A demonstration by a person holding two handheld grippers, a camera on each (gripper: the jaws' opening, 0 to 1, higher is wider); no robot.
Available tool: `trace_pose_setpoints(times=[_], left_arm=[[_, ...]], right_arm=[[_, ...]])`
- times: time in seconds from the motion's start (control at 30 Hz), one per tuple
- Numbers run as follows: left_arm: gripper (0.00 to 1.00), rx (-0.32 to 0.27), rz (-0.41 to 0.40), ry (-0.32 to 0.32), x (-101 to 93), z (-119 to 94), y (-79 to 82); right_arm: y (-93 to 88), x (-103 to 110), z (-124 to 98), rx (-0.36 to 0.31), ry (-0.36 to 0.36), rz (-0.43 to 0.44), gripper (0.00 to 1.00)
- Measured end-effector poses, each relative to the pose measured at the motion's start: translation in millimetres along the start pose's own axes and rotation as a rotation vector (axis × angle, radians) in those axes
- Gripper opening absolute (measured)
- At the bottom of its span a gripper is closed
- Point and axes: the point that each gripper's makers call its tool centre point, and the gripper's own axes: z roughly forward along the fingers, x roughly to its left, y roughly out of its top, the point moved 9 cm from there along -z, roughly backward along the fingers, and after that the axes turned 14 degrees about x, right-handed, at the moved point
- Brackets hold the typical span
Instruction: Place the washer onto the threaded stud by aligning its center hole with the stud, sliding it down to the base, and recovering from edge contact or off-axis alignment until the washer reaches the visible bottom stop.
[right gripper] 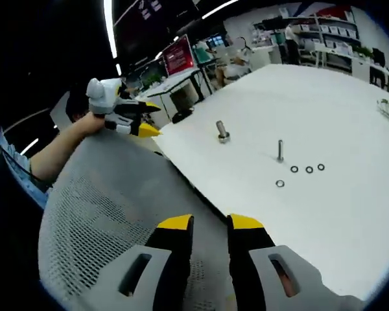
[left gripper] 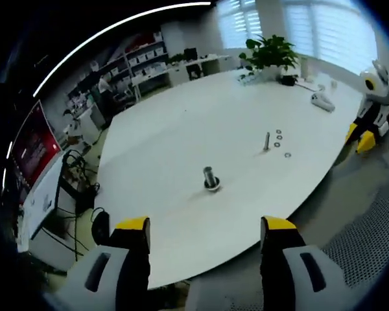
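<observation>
Both the left gripper (left gripper: 204, 243), jaws wide apart, and the right gripper (right gripper: 211, 227), jaws narrowly apart, hover empty off the white table (right gripper: 350, 220). 4 small dark washers (right gripper: 280, 183) lie flat beside the thin upright stud (right gripper: 280, 150); pinching 1 could skid it away.

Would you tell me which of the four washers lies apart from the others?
The washer nearest the right gripper: it sits alone, while the other three washers form a row beyond it beside the threaded stud.
</observation>
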Motion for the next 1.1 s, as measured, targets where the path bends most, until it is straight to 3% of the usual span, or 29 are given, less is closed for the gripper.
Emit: trace_pose_setpoints(times=[0.07, 0.23, 0.47, 0.63, 0.83, 0.97, 1.03, 1.1], left_arm=[[0.69, 0.036, 0.058, 0.040, 1.2, 3.4, -2.8], [0.66, 0.008, -0.019, 0.038, 6.8, 1.9, -1.0], [0.64, 0.019, 0.007, 0.048, 7.9, 4.1, -3.9], [0.63, -0.020, -0.050, 0.067, 16.6, 0.8, -1.6], [0.61, -0.066, -0.038, 0.109, 18.3, -5.2, 0.7], [0.59, -0.064, -0.056, 0.081, 17.3, -3.8, -0.4], [0.59, -0.061, -0.002, 0.075, 13.8, -4.0, -0.6], [0.57, -0.059, 0.002, 0.076, 12.6, -3.7, -0.4]], right_arm=[[-2.3, -16.0, 8.7, 0.035, -0.030, -0.042, 0.23], [3.1, -42.8, 33.9, 0.131, -0.074, -0.117, 0.23], [29.7, -74.9, 69.4, 0.218, -0.081, -0.187, 0.22], [50.2, -98.2, 94.8, 0.265, -0.109, -0.245, 0.22], [55.4, -109.4, 111.8, 0.286, -0.086, -0.221, 0.22], [59.2, -109.2, 116.6, 0.293, -0.090, -0.246, 0.23], [60.9, -109.8, 118.8, 0.301, -0.102, -0.261, 0.23], [61.1, -108.5, 121.9, 0.313, -0.104, -0.272, 0.23]])
